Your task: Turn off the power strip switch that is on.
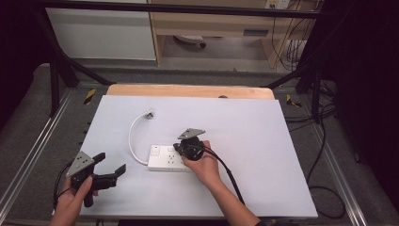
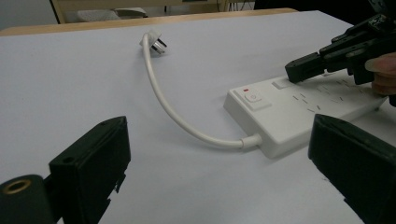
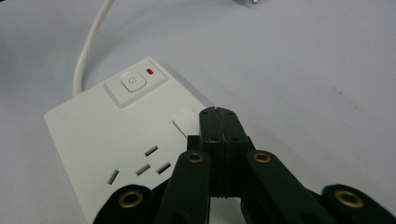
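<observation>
A white power strip (image 1: 165,159) lies mid-table, its white cable (image 1: 132,139) curving back to a plug (image 1: 149,114). My right gripper (image 1: 179,147) is shut with nothing between its jaws. In the right gripper view its closed tips (image 3: 218,114) sit at a small white square pad (image 3: 184,122) on the power strip (image 3: 102,140), just past the power switch (image 3: 133,82) and red indicator (image 3: 150,71). My left gripper (image 1: 112,165) is open near the front left, apart from the strip. The left gripper view shows the strip (image 2: 289,112), cable (image 2: 173,112), plug (image 2: 156,41) and right gripper (image 2: 303,69).
A pale sheet (image 1: 244,141) covers the table, with a wooden edge (image 1: 188,90) at the back. A black frame (image 1: 56,70) and loose cables (image 1: 324,188) surround the table. The right gripper's cable (image 1: 228,174) trails along the forearm.
</observation>
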`<state>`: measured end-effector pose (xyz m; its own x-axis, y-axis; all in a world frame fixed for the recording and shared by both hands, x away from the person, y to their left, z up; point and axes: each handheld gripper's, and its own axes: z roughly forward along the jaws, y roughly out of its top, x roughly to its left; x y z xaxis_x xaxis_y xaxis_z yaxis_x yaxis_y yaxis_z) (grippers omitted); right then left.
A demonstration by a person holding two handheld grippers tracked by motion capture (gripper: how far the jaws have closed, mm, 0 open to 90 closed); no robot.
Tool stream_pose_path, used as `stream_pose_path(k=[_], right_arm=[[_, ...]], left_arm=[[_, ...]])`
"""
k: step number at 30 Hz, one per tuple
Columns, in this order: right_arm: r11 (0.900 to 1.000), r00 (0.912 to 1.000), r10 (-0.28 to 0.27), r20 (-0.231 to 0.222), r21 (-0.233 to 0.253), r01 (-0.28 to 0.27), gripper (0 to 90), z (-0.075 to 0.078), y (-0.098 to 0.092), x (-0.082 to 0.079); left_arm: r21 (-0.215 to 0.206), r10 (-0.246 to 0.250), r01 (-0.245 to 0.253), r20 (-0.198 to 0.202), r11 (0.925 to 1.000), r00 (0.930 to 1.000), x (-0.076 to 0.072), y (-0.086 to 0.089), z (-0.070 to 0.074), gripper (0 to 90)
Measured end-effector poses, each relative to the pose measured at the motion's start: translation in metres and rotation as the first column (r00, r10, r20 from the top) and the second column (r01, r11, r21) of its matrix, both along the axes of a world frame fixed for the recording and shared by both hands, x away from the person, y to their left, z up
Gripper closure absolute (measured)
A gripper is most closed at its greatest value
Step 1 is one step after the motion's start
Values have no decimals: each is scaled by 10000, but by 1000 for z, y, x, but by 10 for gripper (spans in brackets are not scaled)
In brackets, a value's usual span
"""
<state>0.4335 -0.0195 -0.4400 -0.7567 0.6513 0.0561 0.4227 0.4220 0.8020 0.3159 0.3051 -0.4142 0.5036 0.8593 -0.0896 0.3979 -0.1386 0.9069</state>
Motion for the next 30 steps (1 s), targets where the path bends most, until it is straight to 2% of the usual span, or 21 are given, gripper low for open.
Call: stream_pose_path(k=[12, 15, 21, 26, 28, 30], right_arm=[[9998, 9997, 194, 125, 106, -196, 900, -1, 4, -3], [9990, 9992, 144, 369, 423, -159, 900, 5, 2, -4], [9985, 9983, 174, 555, 508, -202, 900, 10, -2, -6], [9965, 9976, 130, 673, 810, -184, 900, 14, -7, -8], [9969, 9972, 197, 716, 741, -250, 874, 15, -8, -8], [9956, 9979, 199, 618, 903, -254, 802, 17, -10, -8]], left_arm=[[16, -71, 71, 67, 10000, 10000, 0, 1, 1, 55], [0, -31, 31, 52, 10000, 10000, 0, 1, 0, 56], [48, -17, 17, 39, 10000, 10000, -1, -1, 0, 56], [-34, 92, -93, -69, 10000, 9999, 1, 0, -1, 56], [-16, 112, -112, -69, 9999, 9999, 2, 0, -2, 56], [-30, 130, -130, -136, 9999, 9998, 2, 0, -2, 56]])
